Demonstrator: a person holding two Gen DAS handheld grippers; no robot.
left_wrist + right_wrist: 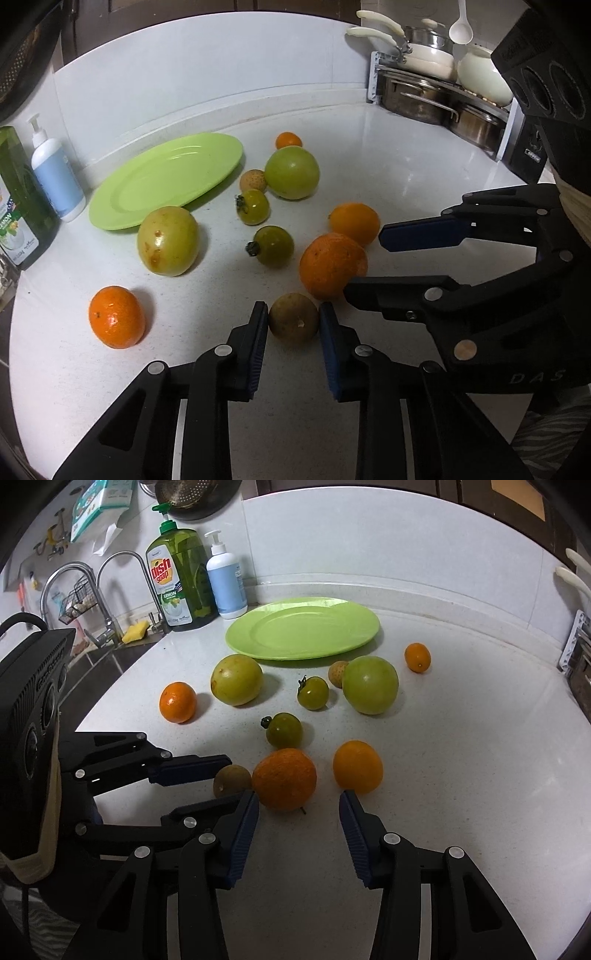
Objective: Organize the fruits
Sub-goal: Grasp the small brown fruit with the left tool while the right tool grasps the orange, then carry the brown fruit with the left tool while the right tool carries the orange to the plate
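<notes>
Several fruits lie loose on the white counter before an empty green plate (166, 179) (303, 627). My left gripper (293, 314) has its fingers on either side of a small brown round fruit (293, 319) (231, 781); the pads look at or near its sides, and contact is unclear. My right gripper (299, 805) (365, 262) is open and empty, just short of a large orange (284, 779) (330, 269). A smaller orange (357, 767) lies right of it. Two green tomatoes (284, 730) (313, 692), two large green fruits (236, 679) (370, 689) and a mandarin (177, 702) lie further out.
A dish soap bottle (181, 579) and a white pump bottle (225, 583) stand left of the plate, beside the sink taps (107, 590). A rack with pots and pans (436, 88) stands at the back right. A kumquat (417, 657) and a tan small fruit (338, 672) lie near the plate.
</notes>
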